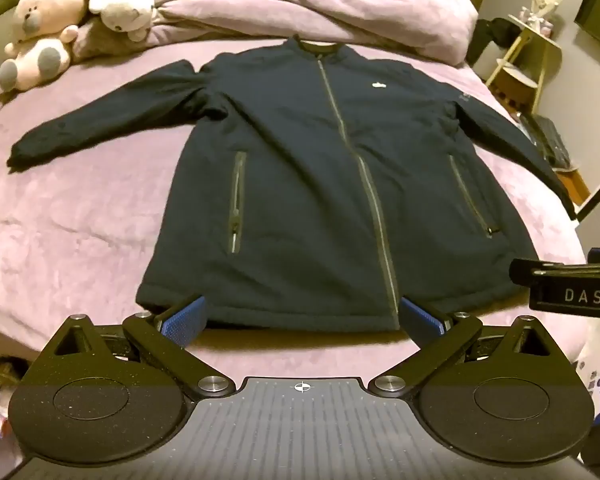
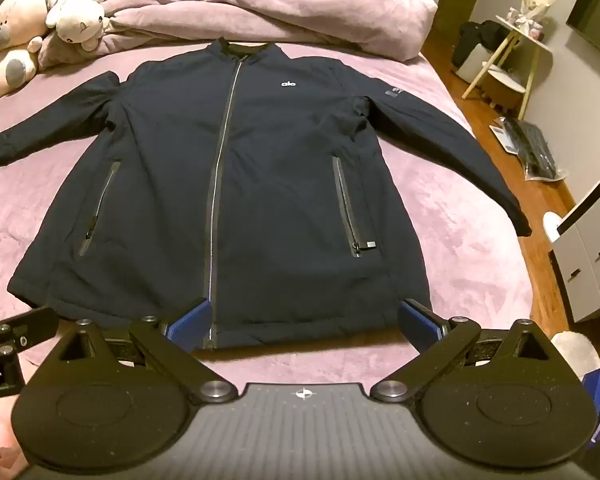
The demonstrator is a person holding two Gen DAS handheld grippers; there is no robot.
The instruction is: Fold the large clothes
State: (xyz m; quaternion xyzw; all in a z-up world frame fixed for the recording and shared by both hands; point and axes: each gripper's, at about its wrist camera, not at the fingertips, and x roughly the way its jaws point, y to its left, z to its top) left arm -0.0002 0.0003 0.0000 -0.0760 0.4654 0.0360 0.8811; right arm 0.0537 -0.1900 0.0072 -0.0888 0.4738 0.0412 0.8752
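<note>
While the dark navy zip-front jacket point(image 1: 300, 184) lies flat on the mauve plush bedspread point(image 1: 80, 208), sleeves reach toward 9 and 3 o'clock. Left gripper point(image 1: 302, 314) and right gripper point(image 2: 302, 320) hover at its 6 o'clock hem, jaws wide apart, holding nothing.

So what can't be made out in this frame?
- Dark navy zip-front jacket: its left-hand cuff is cut off by the right wrist view's edge.
- White chest logo: too blurred to read in the left wrist view.
- Small sleeve patch: too small to read.
- Jacket's back: hidden against the pink bedspread.
</note>
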